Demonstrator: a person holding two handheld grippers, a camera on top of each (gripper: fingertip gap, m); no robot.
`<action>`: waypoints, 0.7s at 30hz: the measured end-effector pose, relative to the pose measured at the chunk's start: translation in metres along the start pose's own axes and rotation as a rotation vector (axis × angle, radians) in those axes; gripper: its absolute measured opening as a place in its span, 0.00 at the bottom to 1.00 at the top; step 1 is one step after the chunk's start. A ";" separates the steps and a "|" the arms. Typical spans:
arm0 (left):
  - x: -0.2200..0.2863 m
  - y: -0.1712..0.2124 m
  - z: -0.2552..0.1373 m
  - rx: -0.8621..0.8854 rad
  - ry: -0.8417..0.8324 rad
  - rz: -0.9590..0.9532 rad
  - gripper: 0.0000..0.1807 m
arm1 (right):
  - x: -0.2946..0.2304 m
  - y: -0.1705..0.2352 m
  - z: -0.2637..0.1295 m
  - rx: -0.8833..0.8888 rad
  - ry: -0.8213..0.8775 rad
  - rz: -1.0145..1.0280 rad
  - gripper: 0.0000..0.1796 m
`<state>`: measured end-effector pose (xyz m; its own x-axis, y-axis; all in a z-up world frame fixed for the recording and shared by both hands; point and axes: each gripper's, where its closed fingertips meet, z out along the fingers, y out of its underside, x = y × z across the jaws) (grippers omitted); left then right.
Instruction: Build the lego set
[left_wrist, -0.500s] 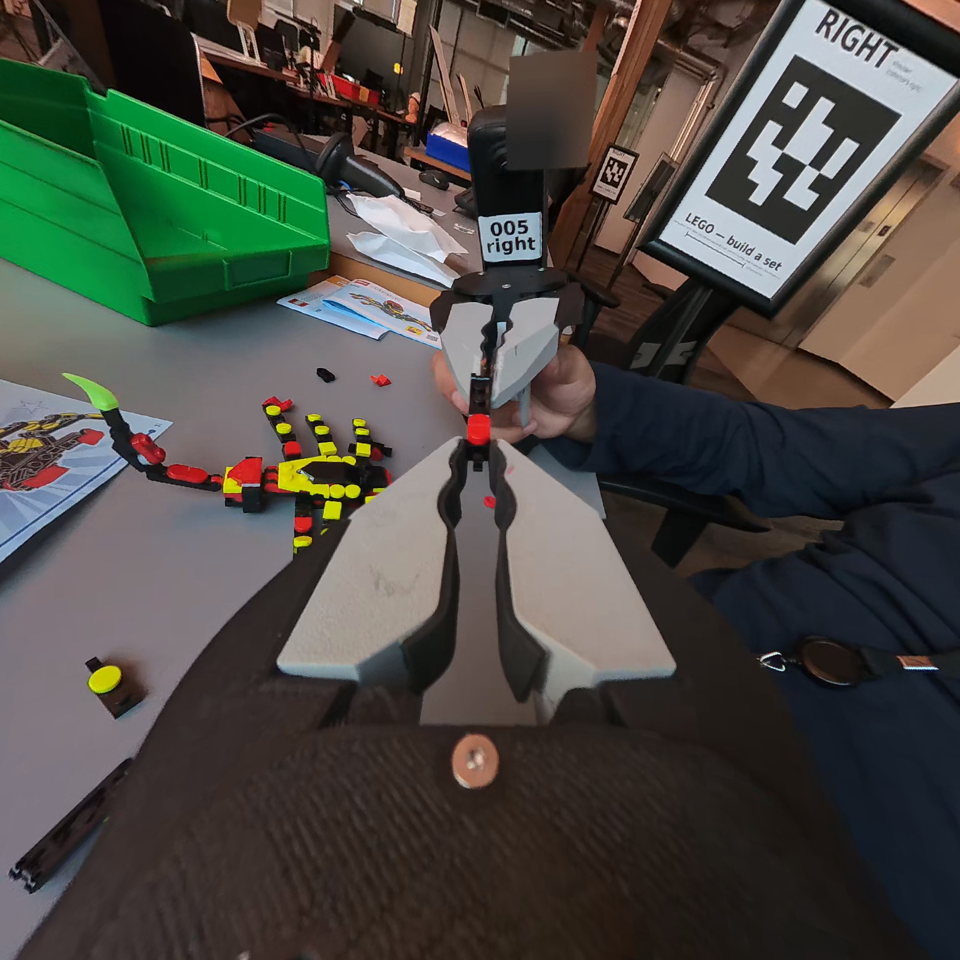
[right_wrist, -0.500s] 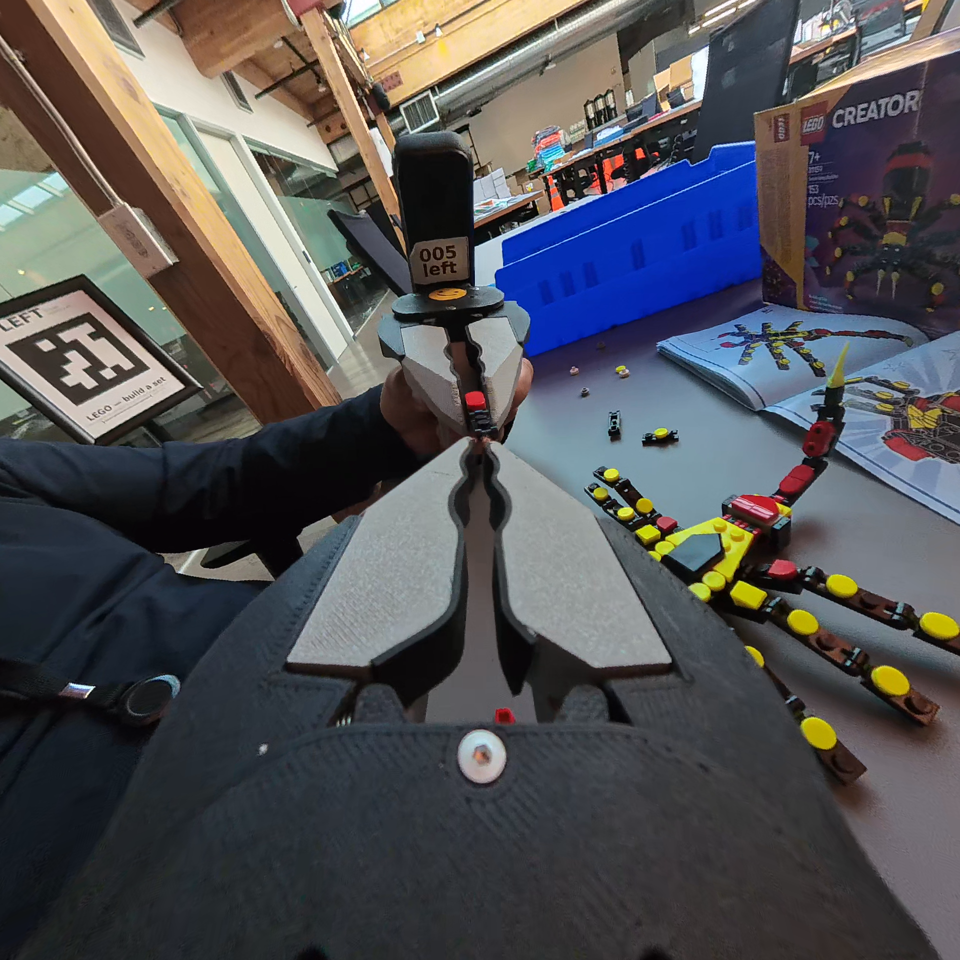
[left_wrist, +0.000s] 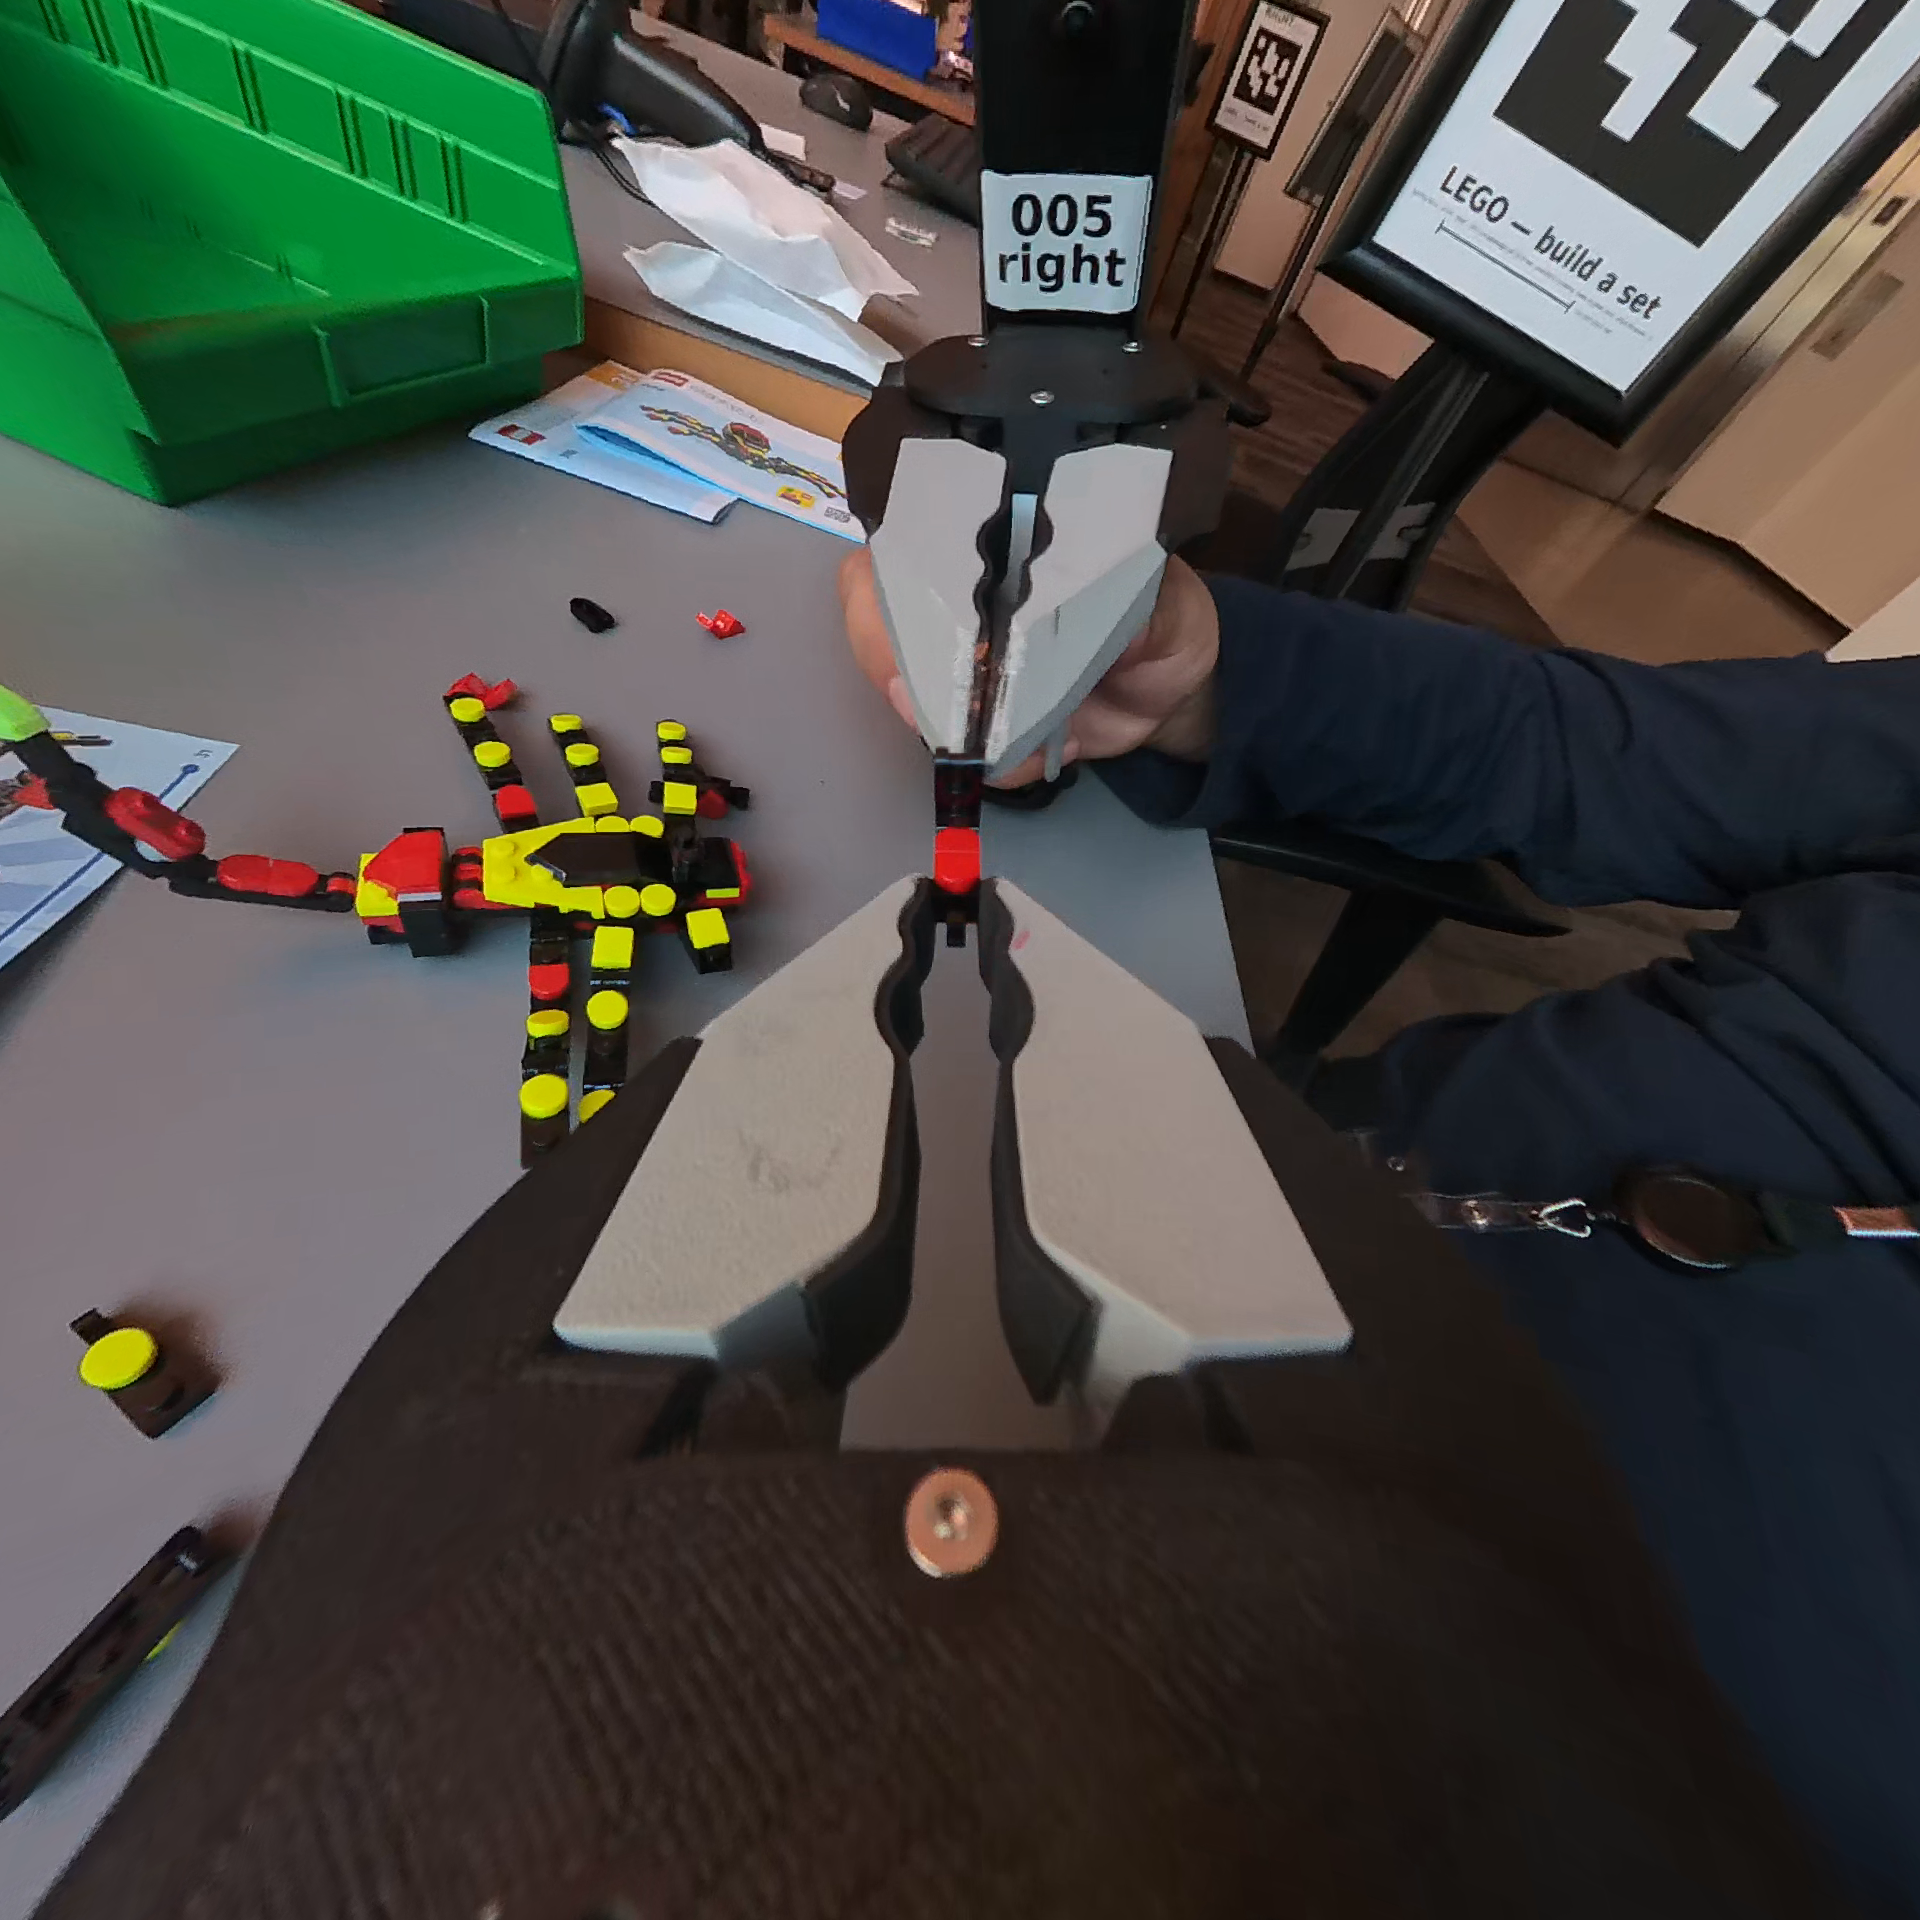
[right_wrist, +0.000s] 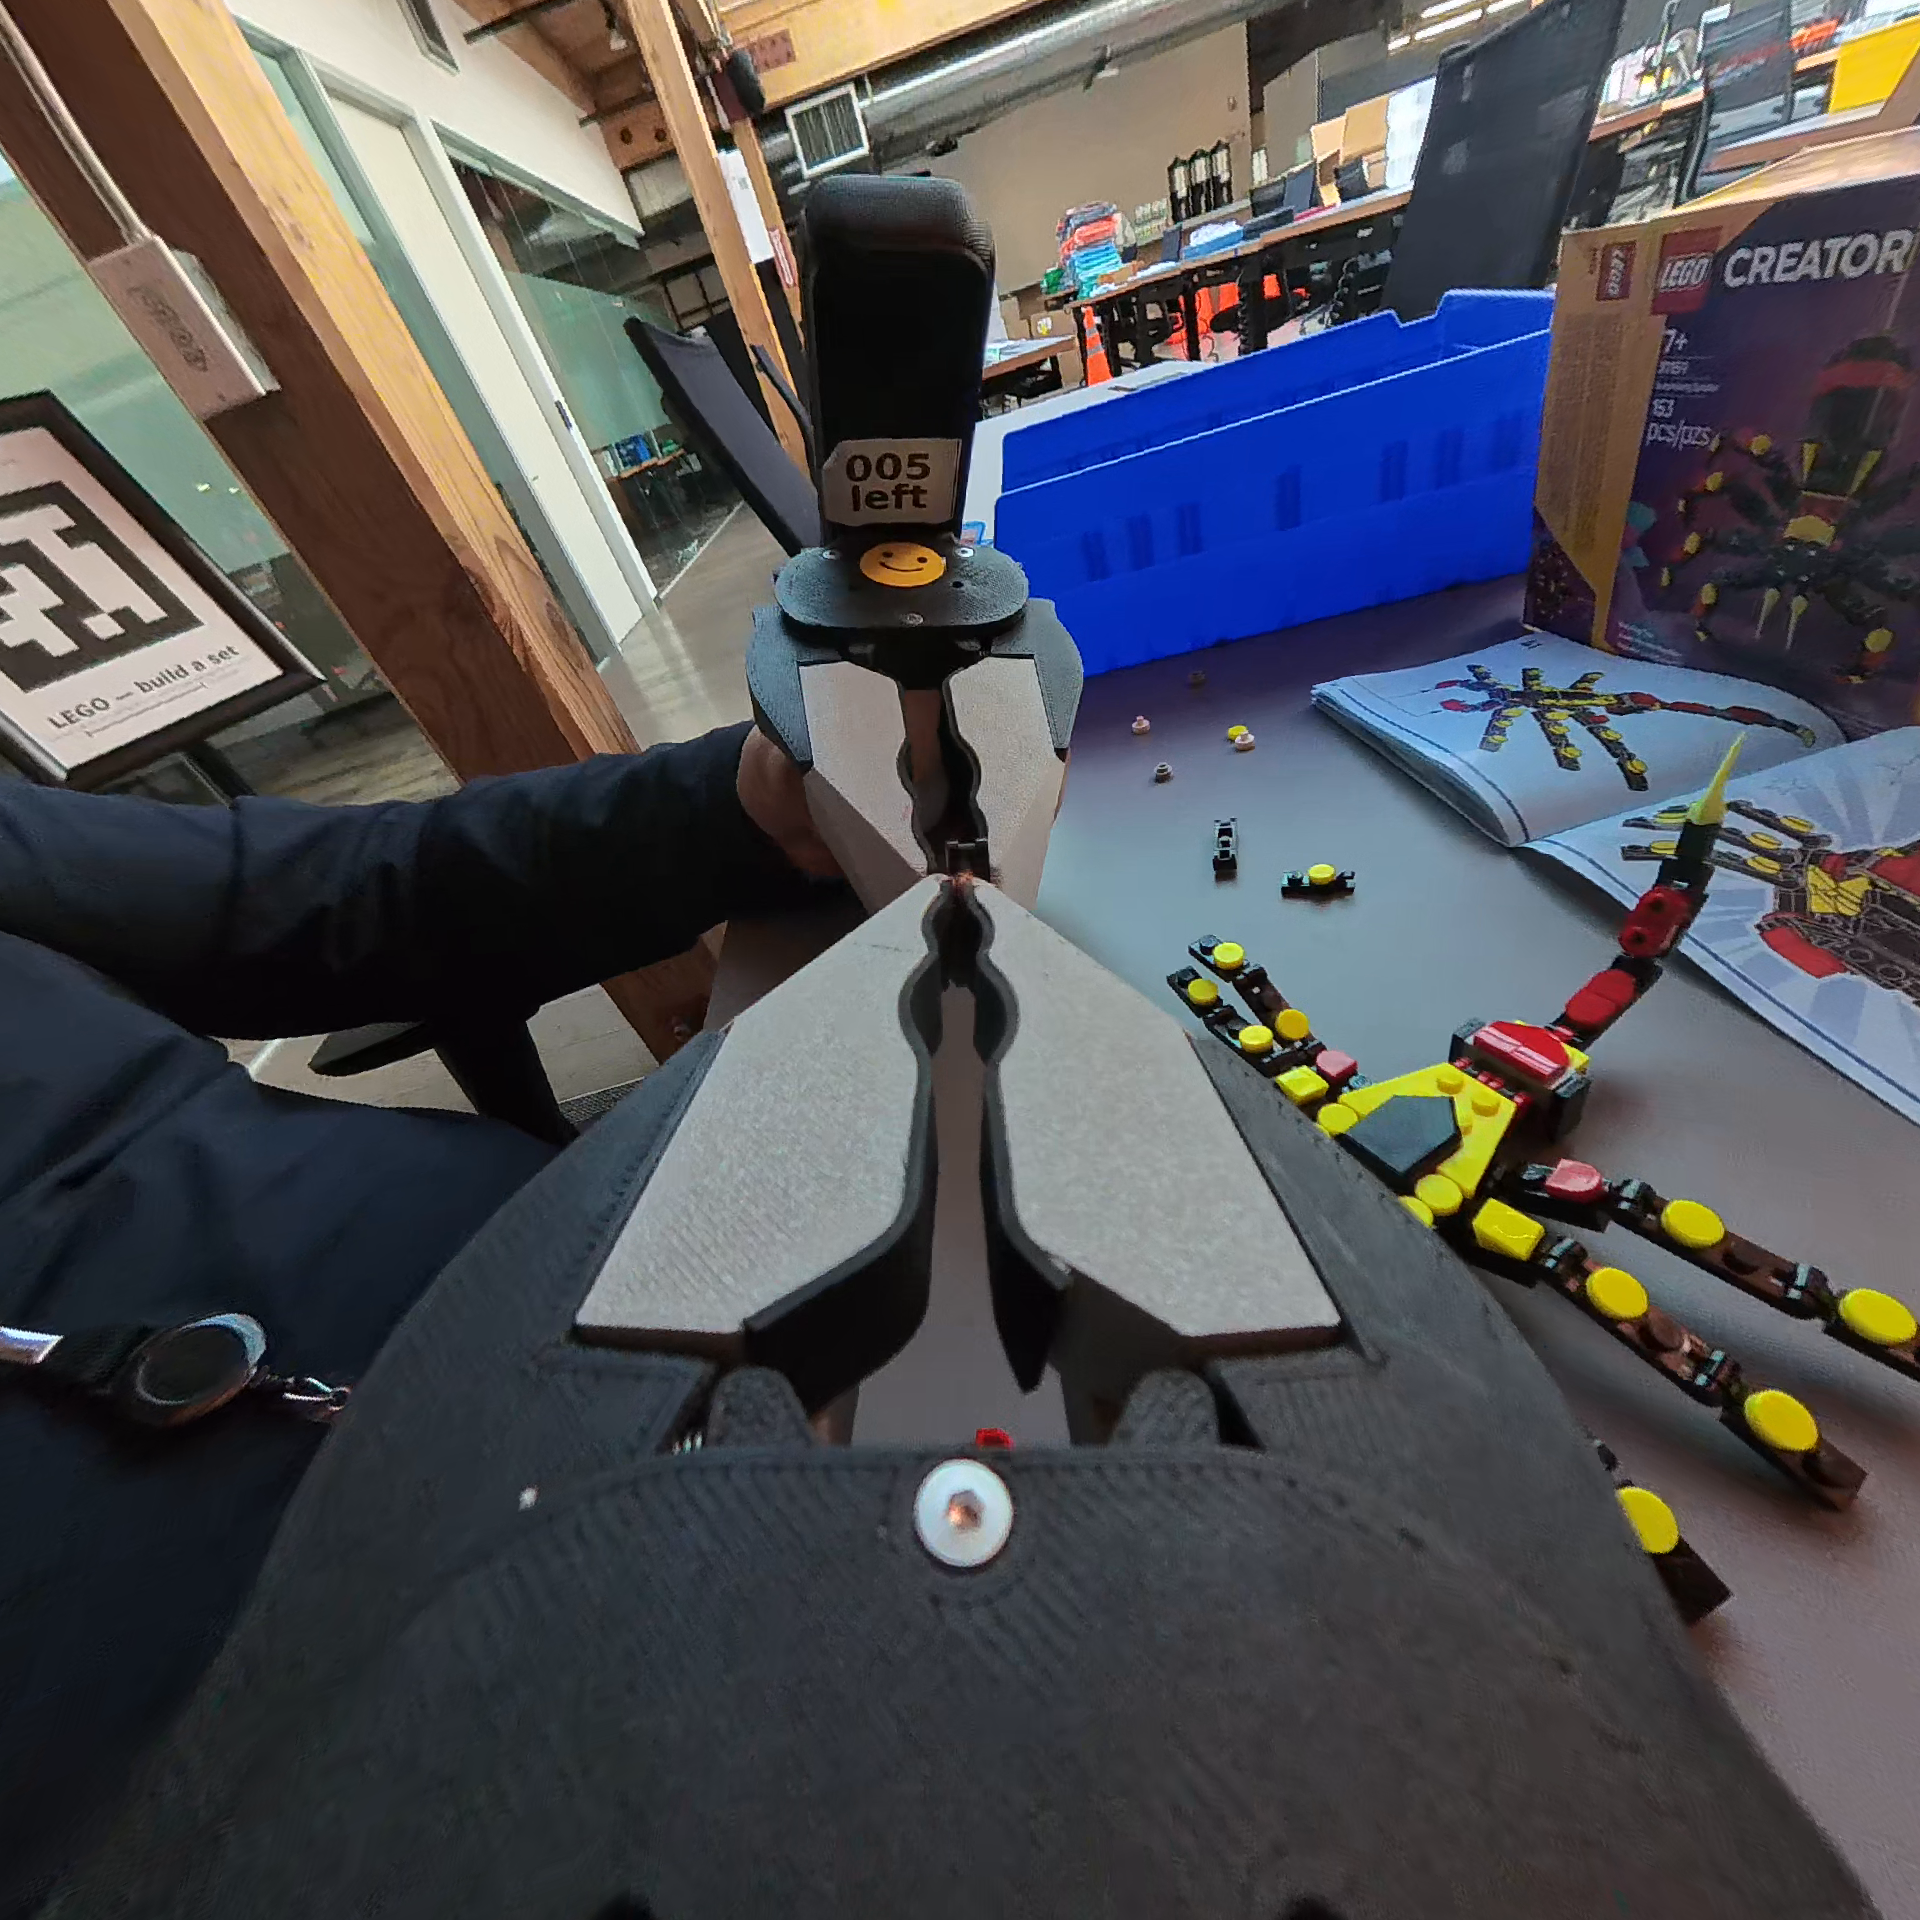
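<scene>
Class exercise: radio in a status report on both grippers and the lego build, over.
Left gripper shut on red-topped lego piece. Right gripper shut on dark lego piece, tip to tip above table edge. Scorpion model on table, untouched. Nothing between.

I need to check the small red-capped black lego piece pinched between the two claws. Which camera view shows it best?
The left wrist view: the small red-capped black lego piece sits clear between the left claw and right claw. In the right wrist view the piece is only a dark sliver, mostly hidden by the claw tips.
</scene>
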<state>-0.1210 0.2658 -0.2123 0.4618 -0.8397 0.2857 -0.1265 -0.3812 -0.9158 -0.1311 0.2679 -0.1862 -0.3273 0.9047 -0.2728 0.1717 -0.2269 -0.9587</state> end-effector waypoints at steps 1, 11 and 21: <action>0.000 0.000 0.000 0.003 0.002 0.001 0.03 | 0.000 0.000 0.000 0.002 -0.001 0.001 0.00; 0.002 -0.003 -0.001 0.024 0.029 -0.029 0.03 | 0.000 0.004 0.002 -0.028 0.007 -0.015 0.04; 0.002 0.001 0.001 -0.007 0.028 -0.023 0.03 | 0.001 0.009 0.005 -0.066 0.006 -0.002 0.03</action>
<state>-0.1191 0.2638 -0.2127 0.4398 -0.8410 0.3150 -0.1220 -0.4034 -0.9069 -0.1342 0.2646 -0.1955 -0.3223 0.9074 -0.2698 0.2316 -0.2008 -0.9519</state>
